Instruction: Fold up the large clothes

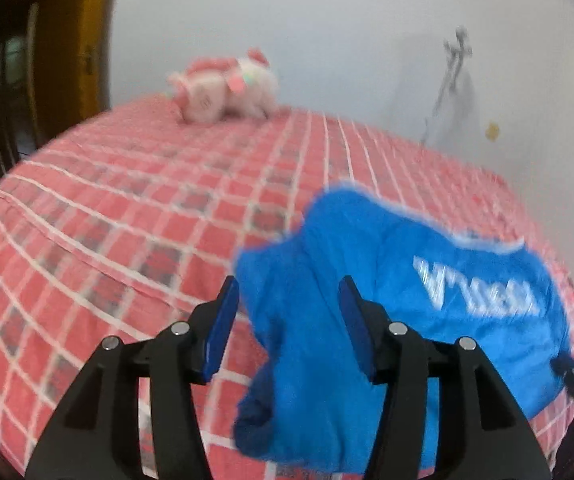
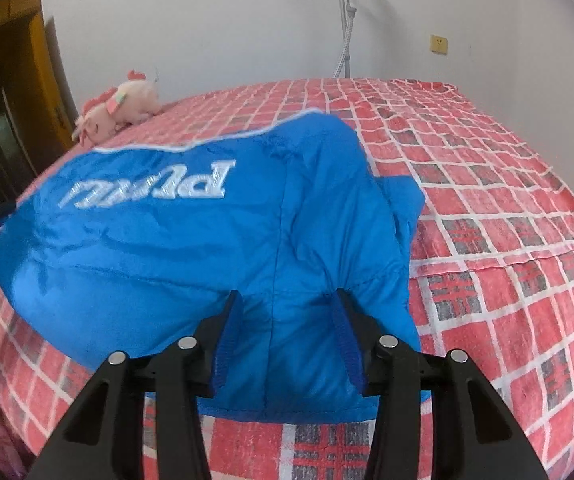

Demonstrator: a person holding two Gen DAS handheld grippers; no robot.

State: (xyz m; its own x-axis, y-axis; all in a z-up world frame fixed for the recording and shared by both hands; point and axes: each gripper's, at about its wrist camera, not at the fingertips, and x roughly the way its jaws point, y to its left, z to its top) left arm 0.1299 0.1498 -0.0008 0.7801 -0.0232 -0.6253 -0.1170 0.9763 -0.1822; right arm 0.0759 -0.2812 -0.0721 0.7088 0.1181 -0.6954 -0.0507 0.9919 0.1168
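Observation:
A bright blue jacket with white lettering lies bunched on the pink checked bed cover. In the left wrist view my left gripper hangs over the jacket's near left part. Its blue pads stand apart, and the left one is clear of the cloth. In the right wrist view the jacket spreads to the left with its lettering upside down. My right gripper is shut on a thick fold at the jacket's near edge. The fabric creases at both pads.
A pink plush toy lies at the far side of the bed by the white wall. A grey metal stand rises behind the bed. Dark wooden furniture stands to the left.

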